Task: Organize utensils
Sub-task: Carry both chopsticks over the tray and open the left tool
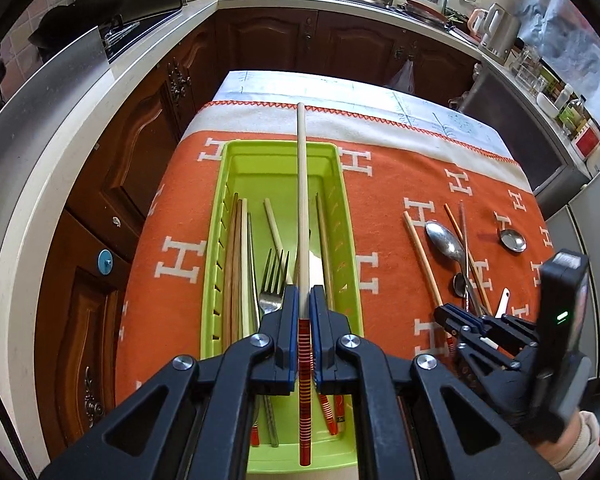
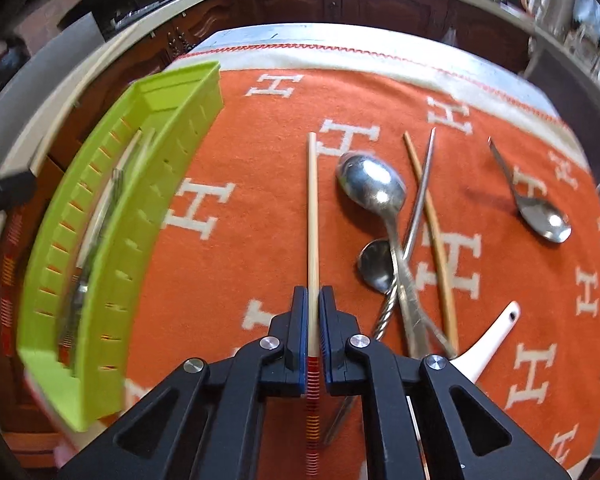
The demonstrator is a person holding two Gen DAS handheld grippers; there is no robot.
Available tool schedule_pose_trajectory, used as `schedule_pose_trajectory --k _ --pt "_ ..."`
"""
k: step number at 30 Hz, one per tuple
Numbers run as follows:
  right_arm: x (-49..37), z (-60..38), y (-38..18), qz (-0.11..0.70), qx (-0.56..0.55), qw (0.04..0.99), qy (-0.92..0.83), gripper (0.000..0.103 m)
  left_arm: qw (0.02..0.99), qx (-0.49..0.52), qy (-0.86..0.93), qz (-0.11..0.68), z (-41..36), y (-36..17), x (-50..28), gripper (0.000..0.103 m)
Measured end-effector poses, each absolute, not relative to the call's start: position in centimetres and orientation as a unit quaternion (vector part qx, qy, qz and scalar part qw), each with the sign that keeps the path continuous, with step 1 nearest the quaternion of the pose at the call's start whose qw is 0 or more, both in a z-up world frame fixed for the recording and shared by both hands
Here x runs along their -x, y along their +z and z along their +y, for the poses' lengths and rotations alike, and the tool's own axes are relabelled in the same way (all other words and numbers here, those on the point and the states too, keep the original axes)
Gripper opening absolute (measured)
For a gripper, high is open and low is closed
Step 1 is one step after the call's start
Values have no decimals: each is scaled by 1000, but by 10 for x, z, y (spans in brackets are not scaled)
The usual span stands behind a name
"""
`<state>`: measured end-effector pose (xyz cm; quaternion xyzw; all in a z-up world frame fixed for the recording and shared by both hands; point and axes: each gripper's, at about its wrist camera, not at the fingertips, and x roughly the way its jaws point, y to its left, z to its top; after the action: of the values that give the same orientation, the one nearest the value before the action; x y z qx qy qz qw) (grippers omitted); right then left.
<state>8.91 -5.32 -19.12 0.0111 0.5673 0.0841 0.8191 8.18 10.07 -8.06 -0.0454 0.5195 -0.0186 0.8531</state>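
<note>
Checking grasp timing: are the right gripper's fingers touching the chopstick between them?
Touching. The right wrist view shows the right gripper with its blue pads pressed against both sides of the chopstick, no gap visible.

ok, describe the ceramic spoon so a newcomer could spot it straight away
Start at the orange cloth, then go to the loose pile of cutlery right of the green tray. The ceramic spoon lies at the pile's near right edge by the right gripper. It is the only white one; the other spoons are shiny metal.
</note>
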Motion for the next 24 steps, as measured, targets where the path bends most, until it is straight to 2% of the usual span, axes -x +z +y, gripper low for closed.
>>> schedule_pose_trajectory --k 7,16,18,20,24 --pt "-85 -56 -137 550 -94 817 145 5 846 33 -13 532 106 -94 -79 4" --pt "-97 -15 -90 537 -123 812 191 5 830 35 5 557 118 -119 -84 4" --pt "-101 -7 -87 539 -126 810 191 5 831 36 10 555 121 -119 -85 6" --pt "-106 1 -88 546 -132 805 191 5 832 41 14 553 125 -118 -86 14" --pt "-119 16 -100 563 -145 791 190 5 837 47 24 545 132 -114 -88 22"
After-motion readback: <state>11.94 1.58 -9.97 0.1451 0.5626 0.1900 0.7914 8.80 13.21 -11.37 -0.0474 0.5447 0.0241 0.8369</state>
